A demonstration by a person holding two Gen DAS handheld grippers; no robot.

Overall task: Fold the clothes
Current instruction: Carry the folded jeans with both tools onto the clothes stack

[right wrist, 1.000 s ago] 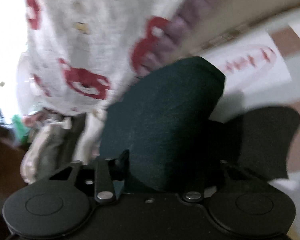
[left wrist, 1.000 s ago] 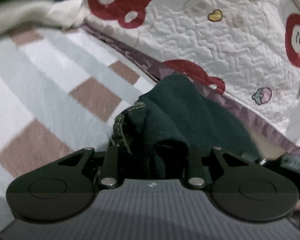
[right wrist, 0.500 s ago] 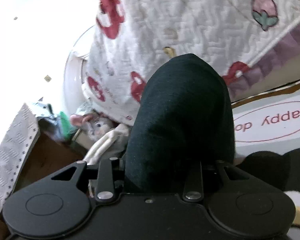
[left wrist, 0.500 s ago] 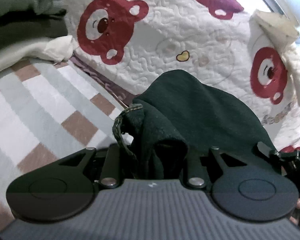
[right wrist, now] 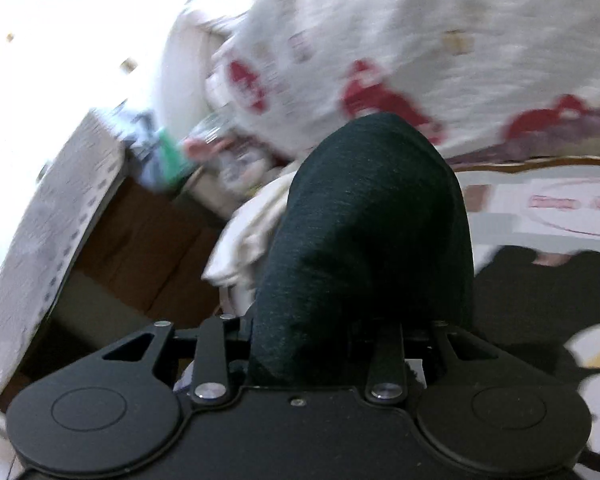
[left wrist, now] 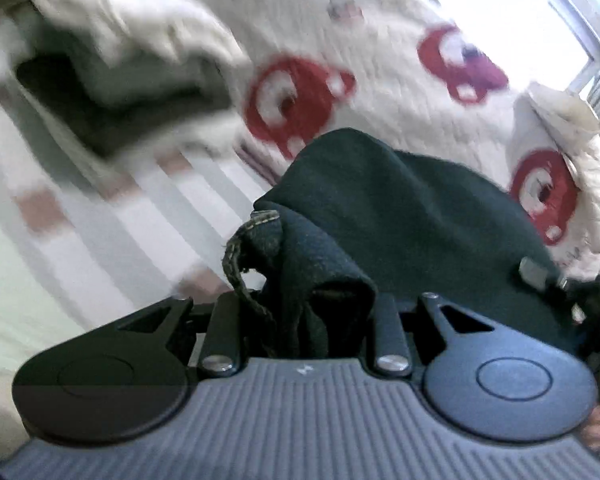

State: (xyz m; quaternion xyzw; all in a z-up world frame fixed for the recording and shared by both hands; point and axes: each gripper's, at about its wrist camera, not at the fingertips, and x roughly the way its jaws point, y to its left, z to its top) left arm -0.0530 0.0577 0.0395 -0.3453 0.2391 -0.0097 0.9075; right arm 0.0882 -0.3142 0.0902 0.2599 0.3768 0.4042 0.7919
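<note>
Above the checked bed (left wrist: 80, 240), the left claw (left wrist: 306, 320) and right claw (right wrist: 312, 344) are each clamping the soft, limp dark garment (left wrist: 400, 216) by an edge, near its stitched hem.

I see the dark green garment (left wrist: 400, 216) as matt knit cloth, slightly fuzzy, with a stitched hem at its 9 o'clock edge. My left gripper (left wrist: 306, 320) is matt black plastic on a ribbed grey body with shiny metal screws; my right gripper (right wrist: 312, 356) is smooth black plastic, semi-gloss, with the same metal screws. The quilt (left wrist: 380, 60) at 12 o'clock is puckered, stitched white cloth with red prints. The striped sheet (left wrist: 100, 248) at 9 o'clock looks soft, matt cloth. The box (right wrist: 148, 252) looks like plain brown cardboard.
</note>
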